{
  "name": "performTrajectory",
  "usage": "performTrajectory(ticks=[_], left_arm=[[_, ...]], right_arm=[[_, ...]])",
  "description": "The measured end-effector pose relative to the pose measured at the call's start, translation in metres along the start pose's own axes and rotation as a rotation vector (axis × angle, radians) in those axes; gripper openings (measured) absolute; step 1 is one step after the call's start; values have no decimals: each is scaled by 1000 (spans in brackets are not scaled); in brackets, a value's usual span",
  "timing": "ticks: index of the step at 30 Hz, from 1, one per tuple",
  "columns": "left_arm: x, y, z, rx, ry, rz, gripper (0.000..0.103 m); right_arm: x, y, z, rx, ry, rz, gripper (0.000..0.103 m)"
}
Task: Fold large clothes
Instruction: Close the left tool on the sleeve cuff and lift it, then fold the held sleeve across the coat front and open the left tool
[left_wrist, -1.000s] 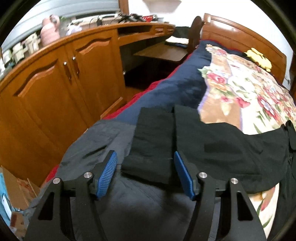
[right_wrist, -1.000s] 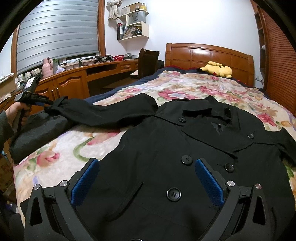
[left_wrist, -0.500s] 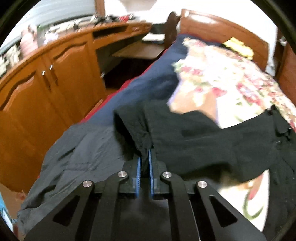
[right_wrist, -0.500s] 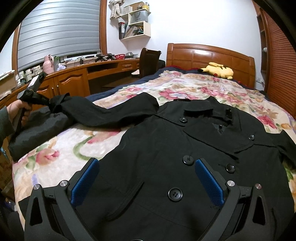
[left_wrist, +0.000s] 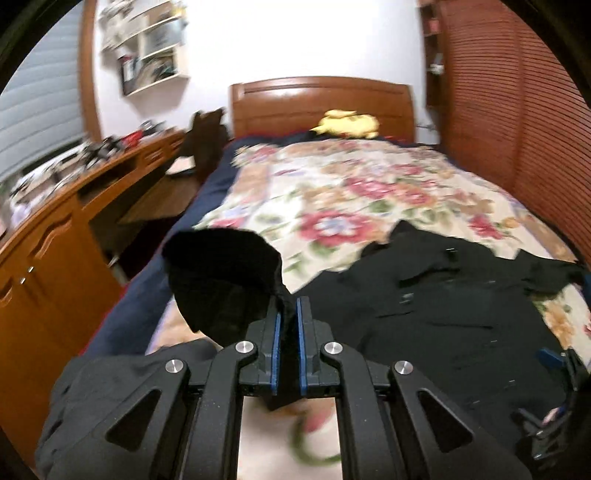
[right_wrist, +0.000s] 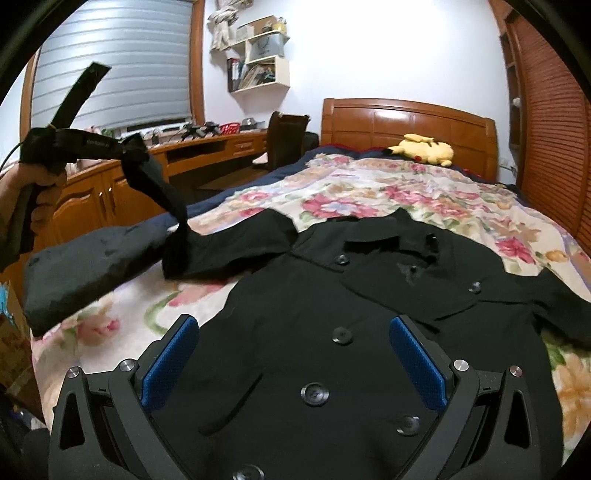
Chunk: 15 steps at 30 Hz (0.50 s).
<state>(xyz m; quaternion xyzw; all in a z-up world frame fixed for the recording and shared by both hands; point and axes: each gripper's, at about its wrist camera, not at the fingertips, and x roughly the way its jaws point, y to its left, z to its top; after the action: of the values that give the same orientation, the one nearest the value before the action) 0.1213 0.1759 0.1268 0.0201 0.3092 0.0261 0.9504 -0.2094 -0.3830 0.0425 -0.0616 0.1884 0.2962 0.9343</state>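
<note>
Left tool (right_wrist: 122, 147) body: a short pale print, too small and blurred to read.
Shelf (right_wrist: 258, 62) boxes and books: no lettering legible.
Elsewhere: no readable text.

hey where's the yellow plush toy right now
The yellow plush toy lies at the far end of the bed, against the wooden headboard, beyond the black coat in the right wrist view.
</note>
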Motion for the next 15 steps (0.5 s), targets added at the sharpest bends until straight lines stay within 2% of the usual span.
performTrajectory(ticks=[10, 15], left_arm=[[-3, -90, 15, 101, -15, -132, 8], [-7, -129, 9, 121, -27, -184, 8]], right_arm=[[-19, -39, -1, 77, -29, -74, 103], [-23, -46, 0, 120, -44, -115, 103]])
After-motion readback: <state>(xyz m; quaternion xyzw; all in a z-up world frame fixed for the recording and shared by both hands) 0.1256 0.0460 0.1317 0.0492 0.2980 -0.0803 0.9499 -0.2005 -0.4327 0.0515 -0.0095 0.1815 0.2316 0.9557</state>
